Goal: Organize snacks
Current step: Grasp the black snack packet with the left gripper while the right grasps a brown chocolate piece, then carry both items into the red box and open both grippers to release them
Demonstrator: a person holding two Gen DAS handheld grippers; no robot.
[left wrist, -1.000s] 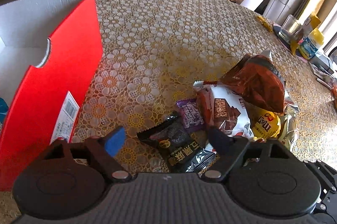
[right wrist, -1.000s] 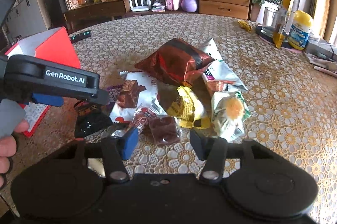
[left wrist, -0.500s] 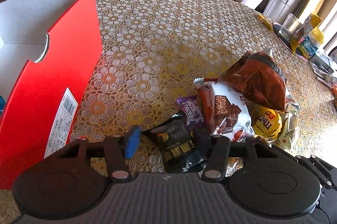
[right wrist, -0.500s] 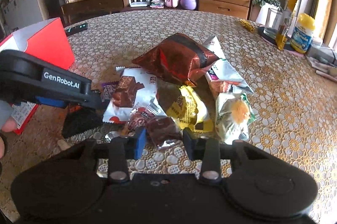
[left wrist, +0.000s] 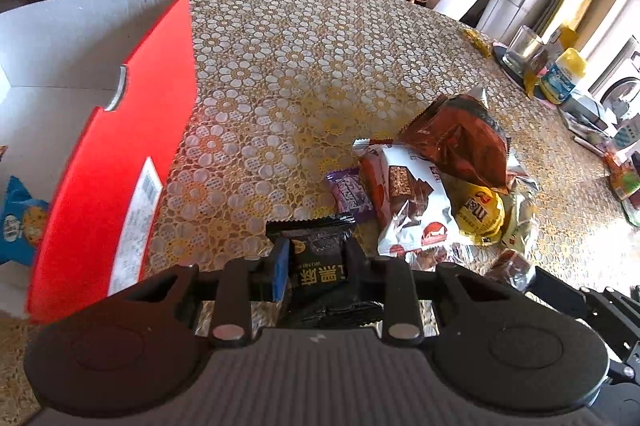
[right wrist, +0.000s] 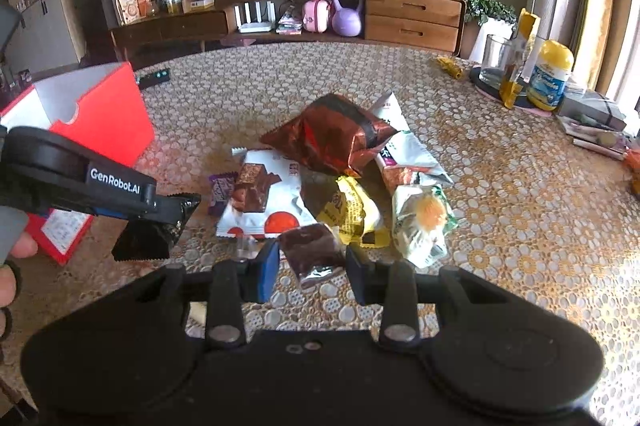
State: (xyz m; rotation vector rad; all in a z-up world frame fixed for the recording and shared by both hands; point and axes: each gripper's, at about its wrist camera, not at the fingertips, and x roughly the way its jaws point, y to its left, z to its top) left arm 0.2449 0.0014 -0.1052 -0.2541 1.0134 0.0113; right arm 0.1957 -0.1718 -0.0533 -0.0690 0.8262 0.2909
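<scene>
Lace-covered table (left wrist: 320, 73), red box (left wrist: 120, 161) at left. My left gripper (left wrist: 316, 266) just closed on the black packet (left wrist: 320, 258); right gripper (right wrist: 312, 266) pinched the brown packet (right wrist: 312, 254). Both lifted clear of the near pile, ready for boxing.

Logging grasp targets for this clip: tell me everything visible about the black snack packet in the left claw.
The black snack packet is a small glossy pouch with crimped, serrated ends, gold printed characters and a dark picture panel. The left claw, whose jaws have just been closing, pinches it from both sides. In the right wrist view it hangs clear of the patterned tablecloth, tilted, near the red box.
</scene>
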